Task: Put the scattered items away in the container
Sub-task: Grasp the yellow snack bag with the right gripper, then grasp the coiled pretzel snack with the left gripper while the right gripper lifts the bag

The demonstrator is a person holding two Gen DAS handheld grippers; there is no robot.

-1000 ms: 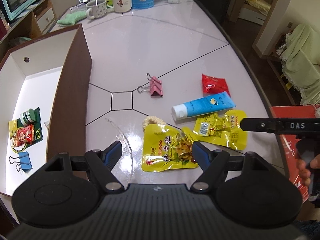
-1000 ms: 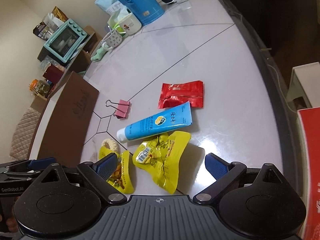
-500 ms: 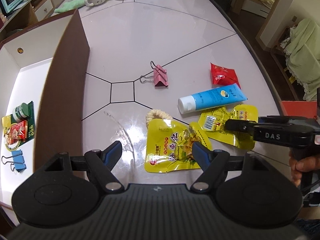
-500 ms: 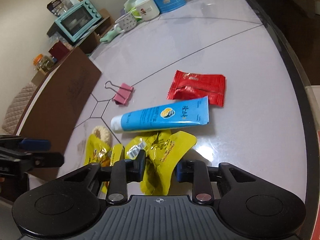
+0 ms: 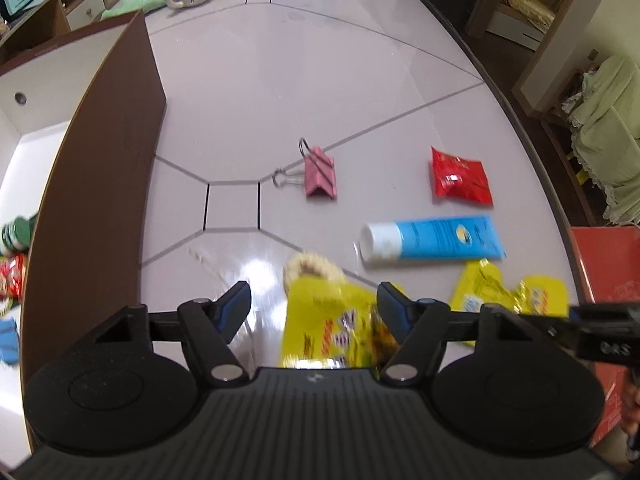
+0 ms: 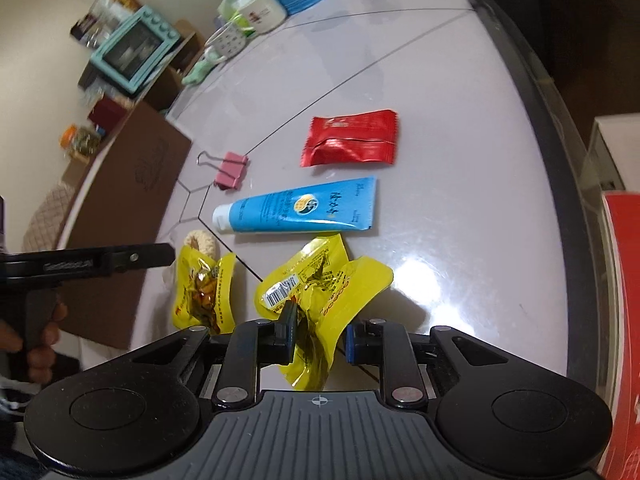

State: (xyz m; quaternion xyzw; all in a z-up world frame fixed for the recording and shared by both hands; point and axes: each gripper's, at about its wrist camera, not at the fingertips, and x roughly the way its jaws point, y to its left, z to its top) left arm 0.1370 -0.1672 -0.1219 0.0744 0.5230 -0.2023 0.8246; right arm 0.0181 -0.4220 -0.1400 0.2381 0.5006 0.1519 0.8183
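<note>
In the box: the brown box point(image 5: 100, 184) stands at the left side of the table point(image 5: 320, 80). Inside it I see a green thing point(image 5: 16, 230), a red packet point(image 5: 10, 280) and a blue thing point(image 5: 8, 340). All 3 are cut off by the box wall, so I cannot tell more.

On the table: 6 things lie outside the box. They are the pink clip point(image 5: 320, 174), the red snack bag point(image 5: 460, 178), the blue tube point(image 5: 432, 238), the fuzzy ring point(image 5: 312, 270), the near yellow pouch point(image 5: 332, 324) and the far yellow pouch point(image 6: 320, 284).

How far along: some things are in the box and 6 are out, so the tidy job is partway.

Left tongs: the left gripper point(image 5: 314, 308) is spread wide. The near yellow pouch lies between its fingers, but they do not pinch it.

Right tongs: the right gripper point(image 6: 320, 336) is pulled in narrow around the far yellow pouch. The left pad presses the foil. The right pad is near the foil, and I cannot tell if it touches. The pouch looks crumpled up there.

Only the left view shows: the inside of the box and what lies in it. The near pouch is blurry here.

Only the right view shows: the pinch on the far pouch, its barcode, and a hand point(image 6: 36, 344) on the left tool's handle.
</note>
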